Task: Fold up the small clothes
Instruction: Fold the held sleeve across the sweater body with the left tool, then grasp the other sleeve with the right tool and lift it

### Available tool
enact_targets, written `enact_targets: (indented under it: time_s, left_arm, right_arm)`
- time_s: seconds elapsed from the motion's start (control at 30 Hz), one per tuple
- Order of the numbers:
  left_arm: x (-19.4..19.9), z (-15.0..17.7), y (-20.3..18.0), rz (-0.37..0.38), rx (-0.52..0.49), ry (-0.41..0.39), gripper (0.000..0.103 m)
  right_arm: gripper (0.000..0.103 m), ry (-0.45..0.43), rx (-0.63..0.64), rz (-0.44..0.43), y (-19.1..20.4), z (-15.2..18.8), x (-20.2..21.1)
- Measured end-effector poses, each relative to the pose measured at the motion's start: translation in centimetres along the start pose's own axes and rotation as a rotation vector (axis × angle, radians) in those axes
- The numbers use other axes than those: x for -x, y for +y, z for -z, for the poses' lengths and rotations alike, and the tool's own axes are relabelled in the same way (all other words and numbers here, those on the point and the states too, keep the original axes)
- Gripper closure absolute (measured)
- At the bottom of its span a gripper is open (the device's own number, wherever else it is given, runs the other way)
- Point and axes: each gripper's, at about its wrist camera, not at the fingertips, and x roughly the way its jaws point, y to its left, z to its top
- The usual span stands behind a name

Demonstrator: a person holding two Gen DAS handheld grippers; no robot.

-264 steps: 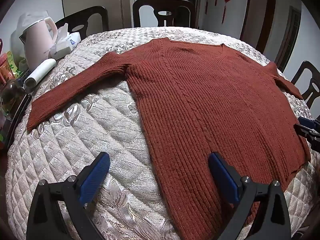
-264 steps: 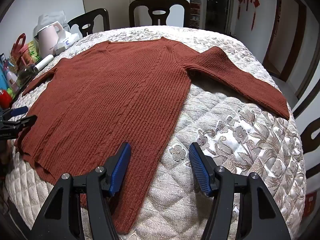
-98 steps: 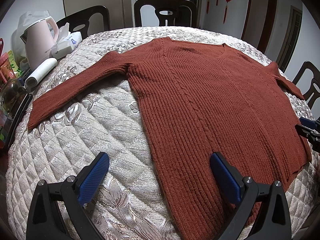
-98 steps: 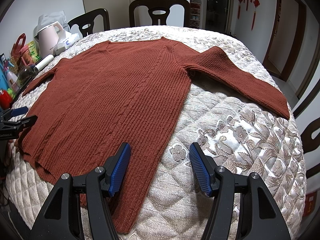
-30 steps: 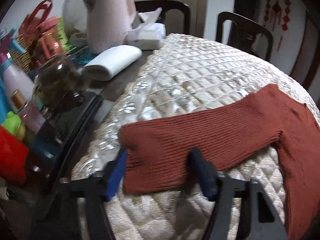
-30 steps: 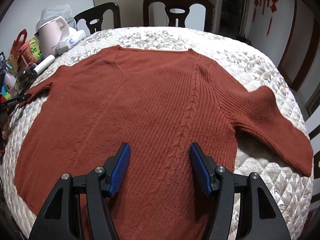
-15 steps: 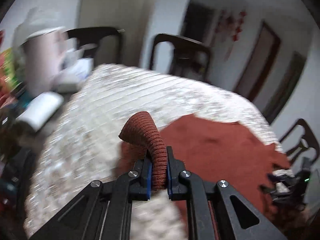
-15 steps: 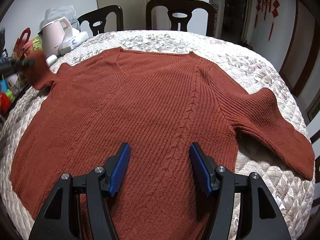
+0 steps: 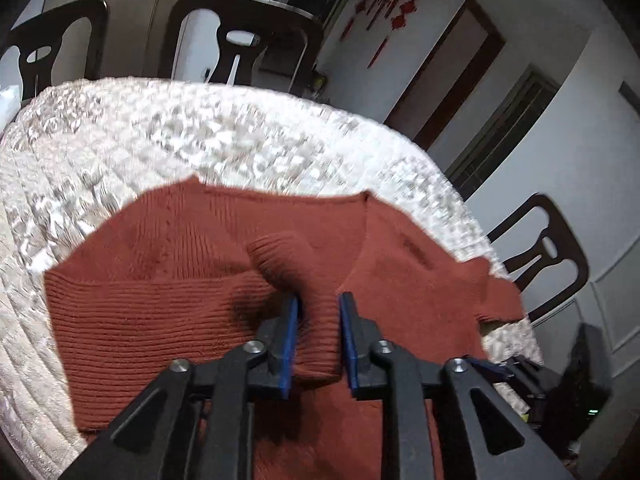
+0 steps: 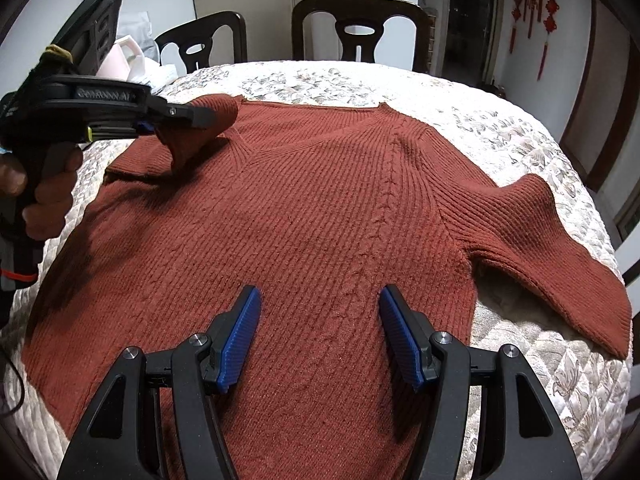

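Sweater (image 10: 320,220): rust-red rib knit with a V-neck and a cable line down the front. Lies flat, front up, across a round table covered by a quilted cream cloth (image 10: 520,140) with a floral pattern. Neckline points to the far edge, hem toward the near edge.

Left sleeve (image 9: 160,312): folded inward across the chest, forming a broad band over the body; its cuff (image 9: 316,312) is lifted clear of the body.

Right sleeve (image 10: 560,248): spread outward and down to the table's right side, a slight hump at the shoulder, cuff near the cloth's edge.

Left gripper (image 9: 318,332): blue pads clamped on the cuff, which stands pinched between them and curls over past the tips. In the right wrist view the same gripper (image 10: 192,116) hangs above the sweater's left shoulder area, carried by a hand (image 10: 44,188), with the cuff drooping from its tips.

Right gripper (image 10: 318,328): fingers spread wide, nothing between them, positioned over the lower middle of the sweater body; contact with the knit cannot be told.

Surroundings: dark wooden chairs (image 10: 356,28) at the far side of the table; pink kettle (image 10: 120,56) partly hidden behind the left gripper; red hanging ornaments (image 10: 536,4) on the wall at the right.
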Motion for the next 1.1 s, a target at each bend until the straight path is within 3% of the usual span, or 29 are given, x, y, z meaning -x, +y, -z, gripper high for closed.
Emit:
enact_targets:
  time_s: [0.07, 0.2, 0.3, 0.37, 0.43, 0.6, 0.67, 0.73, 0.83, 0.97, 1.1]
  left_arm:
    - [2.1, -0.3, 0.4, -0.001, -0.013, -0.047, 0.068]
    - [6.2, 0.0, 3.0, -0.116, -0.023, -0.116, 0.064]
    - [6.7, 0.5, 5.6, -0.236, -0.025, -0.110, 0.064]
    - [6.7, 1.2, 7.0, -0.268, -0.006, -0.084, 0.064]
    - [6.0, 1.8, 7.5, -0.296, -0.006, -0.070, 0.064]
    - [4.7, 2.5, 7.6, -0.291, -0.027, -0.055, 0.064]
    - [3.9, 2.5, 7.3, -0.292, -0.046, -0.050, 0.064]
    - [3.3, 2.5, 7.4, -0.292, -0.044, -0.039, 0.064]
    - [3.3, 2.8, 7.4, -0.290, -0.052, -0.053, 0.064]
    - [2.3, 3.3, 7.7, -0.312, -0.055, -0.028, 0.064]
    - [3.8, 3.6, 7.0, -0.279, -0.048, -0.045, 0.064]
  right_arm:
    - [0.041, 0.017, 0.008, 0.005, 0.1, -0.2, 0.2]
    - [0.041, -0.012, -0.007, -0.057, 0.5, -1.5, 1.7]
    - [0.041, -0.035, -0.016, -0.110, 1.3, -3.5, 1.6]
    - [0.041, -0.028, -0.018, -0.136, 1.8, -4.9, 0.4]
    - [0.051, -0.010, -0.033, -0.157, 2.2, -6.3, -1.2]
    - [0.073, 0.050, -0.088, -0.197, 2.2, -9.0, -5.6]
    - [0.088, 0.085, -0.096, -0.184, 2.2, -9.5, -7.2]
    - [0.100, 0.065, -0.097, -0.199, 2.1, -9.8, -6.8]
    - [0.100, 0.004, -0.109, -0.212, 1.5, -10.3, -5.3]
    - [0.099, 0.078, -0.092, -0.190, 1.4, -9.8, -7.1]
    - [0.095, 0.024, -0.101, -0.174, 1.1, -9.6, -5.4]
